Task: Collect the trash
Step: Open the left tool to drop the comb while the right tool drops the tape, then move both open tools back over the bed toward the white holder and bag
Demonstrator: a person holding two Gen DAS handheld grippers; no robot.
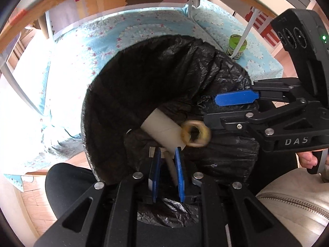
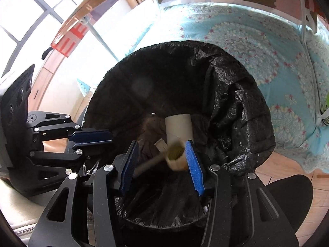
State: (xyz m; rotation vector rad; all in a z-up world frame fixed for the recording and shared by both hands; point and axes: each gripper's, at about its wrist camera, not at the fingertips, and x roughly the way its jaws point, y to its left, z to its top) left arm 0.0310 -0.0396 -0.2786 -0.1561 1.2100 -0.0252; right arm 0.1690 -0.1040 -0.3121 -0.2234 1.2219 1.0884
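tape roll (image 2: 176, 158), yellowish and blurred, between open right tool (image 2: 162, 164) fingers

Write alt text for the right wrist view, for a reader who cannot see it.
The right gripper, jaws open, hangs over a bin lined with a black trash bag, a blurred yellowish tape roll between its blue fingers. A cardboard tube lies inside the bag; the left gripper reaches in from the left.

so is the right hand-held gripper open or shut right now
Open. In the right wrist view the right hand-held gripper has its blue fingers spread wide above the bin bag, with a blurred tape roll loose between them.
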